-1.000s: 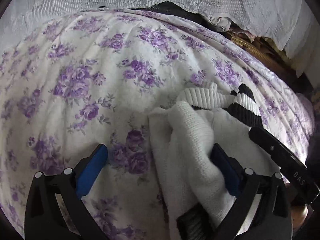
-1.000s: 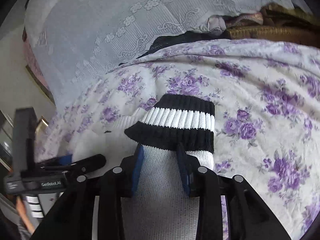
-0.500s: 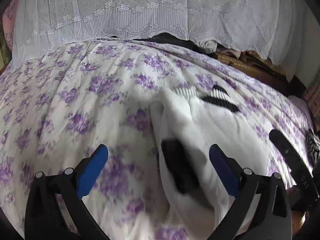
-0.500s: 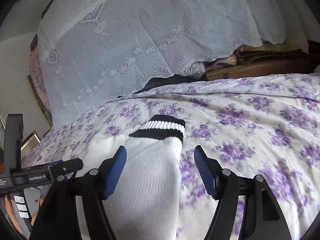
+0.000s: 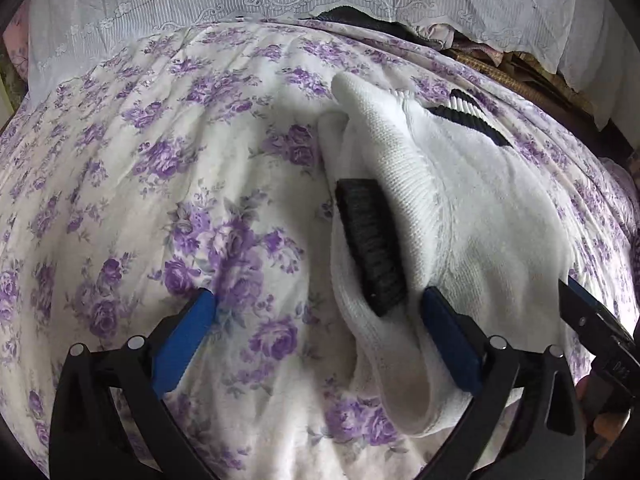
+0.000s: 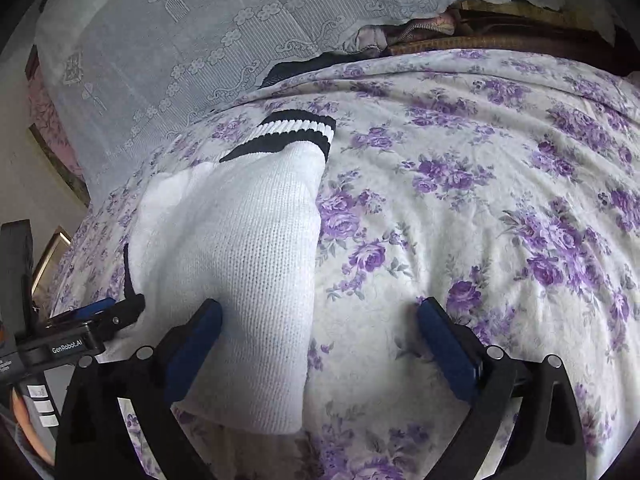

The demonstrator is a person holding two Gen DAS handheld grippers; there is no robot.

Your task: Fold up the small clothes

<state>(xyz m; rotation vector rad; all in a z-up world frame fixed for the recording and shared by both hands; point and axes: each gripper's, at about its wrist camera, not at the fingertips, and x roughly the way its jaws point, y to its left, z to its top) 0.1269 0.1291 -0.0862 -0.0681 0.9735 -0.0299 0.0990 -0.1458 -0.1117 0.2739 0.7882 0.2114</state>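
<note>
Since the earlier frame the right claw [image 6: 318, 326] has just been opening and is released; the left claw [image 5: 316, 320] is spread too. Folded white socks [image 6: 240, 240] lie free on the flowered bed [image 6: 500, 200], so this fold seems finished.

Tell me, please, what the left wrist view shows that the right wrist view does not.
Only the left wrist view shows the black patch on the underlying sock, and the open left hand-held gripper from behind.

Only the right wrist view shows the open right hand-held gripper, whose jaws have just been opening off the top sock, and the wall at left.

Both share the white socks' striped cuff, the purple floral bedspread and the lace cloth behind.
</note>
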